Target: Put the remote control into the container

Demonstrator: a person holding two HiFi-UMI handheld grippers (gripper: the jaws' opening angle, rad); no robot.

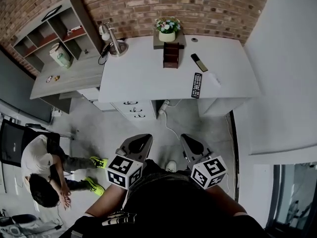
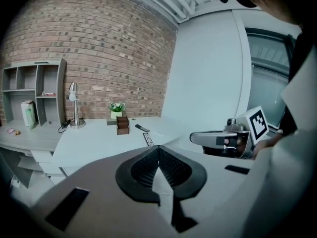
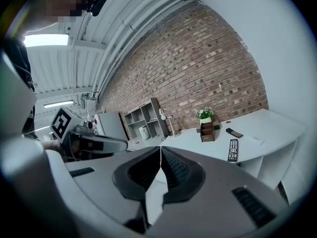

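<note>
Plant (image 1: 167,28): flowering, pale pot, top centre of my head view.
Lamp (image 1: 115,44): left of it, on the white desk (image 1: 143,78).
Shelves (image 1: 54,26): upper left.
Person (image 1: 42,170): seated, lower left.

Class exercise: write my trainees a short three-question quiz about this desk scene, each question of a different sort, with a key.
1. True or false: the remote control lies inside the brown container.
2. What stands just behind the container? A a flower pot; B a kettle; C a book.
3. Fill in: the left claw and the right claw are both ____, holding nothing.
Key: 1 false; 2 A; 3 shut.
</note>
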